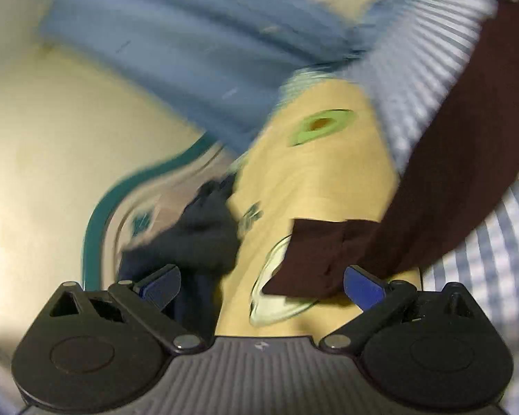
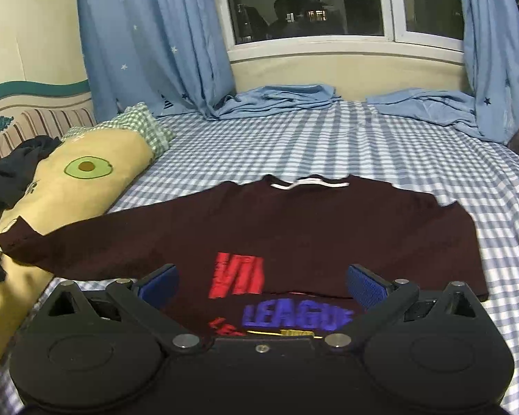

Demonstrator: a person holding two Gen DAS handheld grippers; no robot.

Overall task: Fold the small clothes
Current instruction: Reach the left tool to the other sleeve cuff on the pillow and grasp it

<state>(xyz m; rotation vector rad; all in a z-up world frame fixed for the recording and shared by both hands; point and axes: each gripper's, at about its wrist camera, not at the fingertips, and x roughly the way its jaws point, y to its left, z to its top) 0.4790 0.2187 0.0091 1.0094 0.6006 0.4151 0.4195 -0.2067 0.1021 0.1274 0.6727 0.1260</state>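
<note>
Maroon sweatshirt (image 2: pixel 294 228) is lying spread flat on the bed (image 2: pixel 294 145), collar toward the far side by the window (image 2: pixel 308 3), printed front facing up with red and blue lettering near its near edge. Its left sleeve (image 2: pixel 52 242) is stretching out over the yellow avocado-print pillow (image 2: pixel 72 186) at the left side of the bed, the cuff resting on the pillow. A dark garment (image 2: pixel 7 176) is lying bunched beyond the pillow against the striped headboard (image 2: pixel 34 117). Blue star-print curtains (image 2: pixel 148 34) are hanging at both sides of the window, their ends pooling on the checked sheet.

The right gripper (image 2: pixel 261 285) is hovering over the shirt's near hem with its blue pads wide apart and nothing between them. The left gripper (image 1: pixel 261 285) is also standing wide open, holding nothing, pointing at the sleeve cuff (image 1: pixel 315 252) on the pillow (image 1: pixel 315 180); that view is blurring heavily, so whether its right pad (image 1: pixel 361 288) is touching the cuff I cannot tell.
</note>
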